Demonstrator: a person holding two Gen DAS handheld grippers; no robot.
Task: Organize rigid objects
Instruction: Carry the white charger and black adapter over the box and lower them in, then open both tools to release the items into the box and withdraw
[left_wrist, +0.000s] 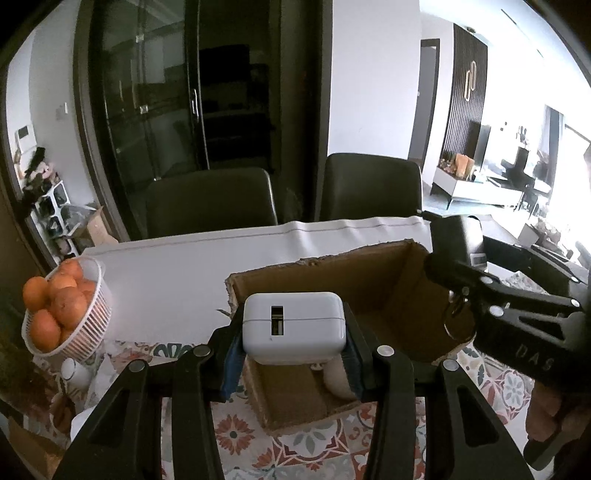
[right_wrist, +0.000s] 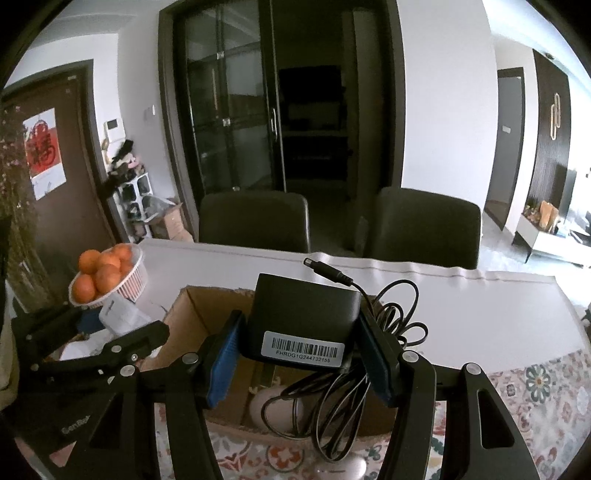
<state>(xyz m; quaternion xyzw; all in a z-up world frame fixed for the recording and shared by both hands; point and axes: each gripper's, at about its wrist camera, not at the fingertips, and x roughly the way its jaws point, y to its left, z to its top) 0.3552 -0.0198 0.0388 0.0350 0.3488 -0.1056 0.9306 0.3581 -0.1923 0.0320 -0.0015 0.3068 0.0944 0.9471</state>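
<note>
My left gripper (left_wrist: 293, 345) is shut on a white power adapter (left_wrist: 293, 325) and holds it over the near part of an open cardboard box (left_wrist: 369, 266). My right gripper (right_wrist: 301, 347) is shut on a black power adapter (right_wrist: 303, 314) with a barcode label; its black cable (right_wrist: 391, 317) hangs in loops over the same box (right_wrist: 192, 317). A pale rounded object (right_wrist: 275, 408) lies inside the box. The right gripper shows in the left wrist view (left_wrist: 454, 269) above the box's right side. The left gripper shows in the right wrist view (right_wrist: 110, 321) at the box's left.
A white basket of oranges (left_wrist: 62, 306) stands left of the box, also in the right wrist view (right_wrist: 107, 277). The table has a white cover (left_wrist: 184, 266) and a patterned cloth (left_wrist: 314, 450). Two dark chairs (left_wrist: 210, 199) stand behind it.
</note>
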